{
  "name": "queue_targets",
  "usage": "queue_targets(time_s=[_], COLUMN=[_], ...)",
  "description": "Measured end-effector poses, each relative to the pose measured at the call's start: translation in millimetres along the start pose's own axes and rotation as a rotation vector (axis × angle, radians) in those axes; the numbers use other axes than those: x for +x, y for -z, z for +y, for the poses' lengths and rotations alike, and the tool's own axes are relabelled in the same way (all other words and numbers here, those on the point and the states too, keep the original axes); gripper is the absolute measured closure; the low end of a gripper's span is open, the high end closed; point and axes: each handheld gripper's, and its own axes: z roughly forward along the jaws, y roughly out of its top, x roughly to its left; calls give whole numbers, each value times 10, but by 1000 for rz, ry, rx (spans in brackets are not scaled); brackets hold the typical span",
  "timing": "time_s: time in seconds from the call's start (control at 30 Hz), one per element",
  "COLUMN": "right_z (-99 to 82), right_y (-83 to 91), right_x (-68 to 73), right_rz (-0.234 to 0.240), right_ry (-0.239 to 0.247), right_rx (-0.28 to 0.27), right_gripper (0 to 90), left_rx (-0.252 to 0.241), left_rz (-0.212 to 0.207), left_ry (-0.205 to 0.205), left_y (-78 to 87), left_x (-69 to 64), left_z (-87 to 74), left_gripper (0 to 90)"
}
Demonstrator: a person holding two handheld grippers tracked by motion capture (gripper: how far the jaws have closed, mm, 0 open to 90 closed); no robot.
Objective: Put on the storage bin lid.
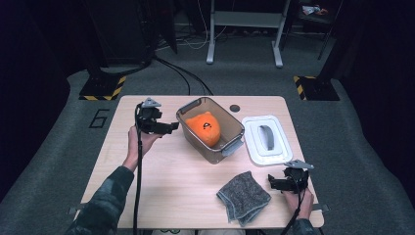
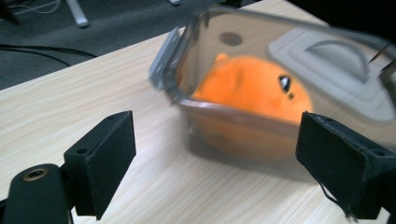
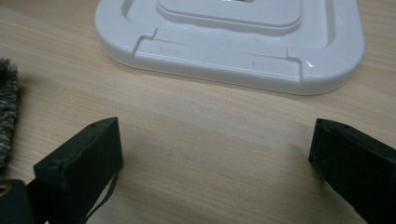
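Observation:
A clear plastic bin (image 1: 234, 120) with grey latches stands at the table's middle, and an orange plush toy (image 1: 205, 128) lies inside it. My left gripper (image 1: 172, 127) hovers just left of the bin, pointing at it, jaws open and empty. In the left gripper view the bin (image 2: 219, 114) and the plush (image 2: 254, 91) loom close, beyond the wide-apart jaws. The white lid (image 1: 266, 139) lies flat to the right of the bin. My right gripper (image 1: 272, 182) rests open near the front right, between the lid (image 3: 233, 51) and a grey cloth (image 1: 243, 197).
The grey folded cloth (image 3: 7, 112) lies at the front edge, left of my right gripper. A small dark round mark (image 1: 235, 108) sits behind the bin. Bare wood stretches across the table's left half. Cables and a stand's legs are on the floor beyond.

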Motion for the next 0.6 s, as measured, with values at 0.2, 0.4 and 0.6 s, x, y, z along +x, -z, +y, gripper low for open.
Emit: queue_targets(time_s=[0.2, 0.4, 0.6], right_z=[-1, 0, 1], right_y=[2, 1, 0], right_x=[4, 2, -2], right_rz=[0, 0, 1], right_ry=[-6, -4, -1], right_rx=[2, 1, 1], right_gripper=[17, 17, 17], left_rx=[-9, 26, 65], left_rz=[37, 43, 69], left_ry=[23, 79, 112], left_y=[49, -43, -117], left_x=[79, 167, 238], left_z=[-351, -830, -1118], left_gripper=[91, 80, 69])
